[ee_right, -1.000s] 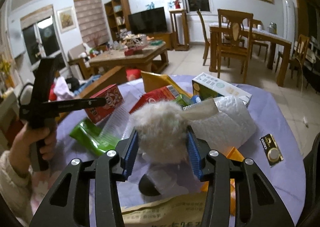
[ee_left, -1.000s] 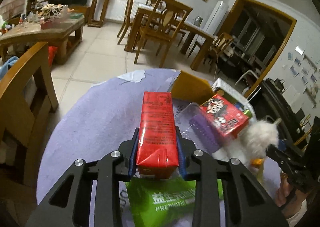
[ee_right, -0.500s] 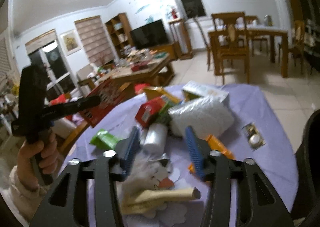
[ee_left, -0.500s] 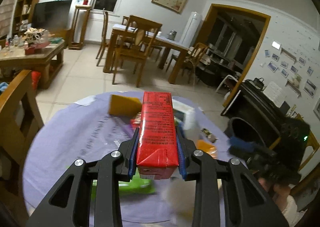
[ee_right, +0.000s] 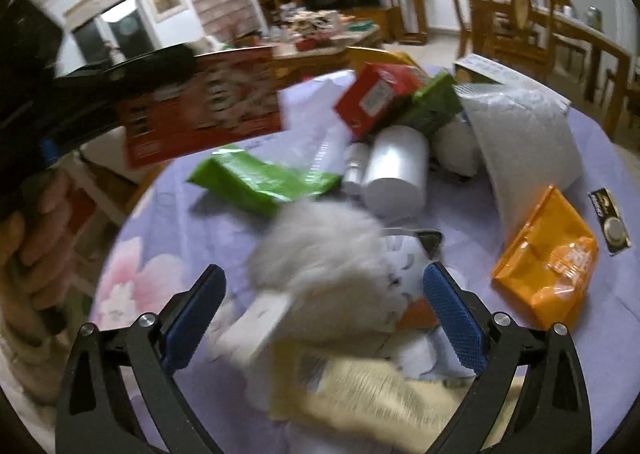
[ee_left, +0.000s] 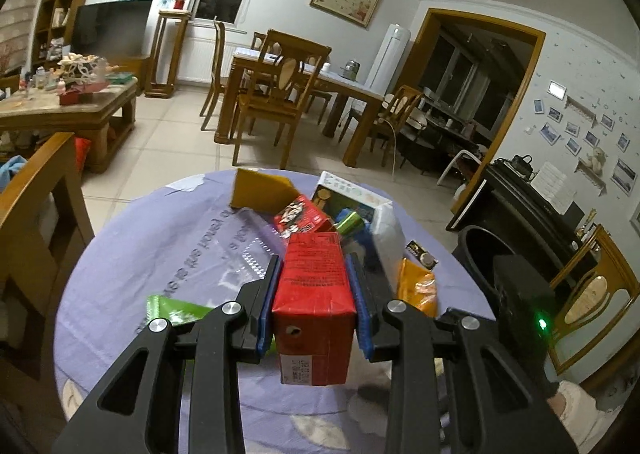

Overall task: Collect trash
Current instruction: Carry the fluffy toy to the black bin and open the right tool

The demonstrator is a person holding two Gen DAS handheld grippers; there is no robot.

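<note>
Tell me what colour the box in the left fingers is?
Red. The carton shows best in the left wrist view, with small black print on top.

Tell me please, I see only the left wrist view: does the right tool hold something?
Observer: No. The right tool is opening. A fluffy white thing lies between its pads, and they do not press on it.
Operator: What lies nearest to that tool?
Observer: A yellowish packet, blurred, just in front of it on the cloth.
Operator: My carton hides the middle of the table. What is there?
Observer: A white roll lies on its side, next to the green pouch.
</note>
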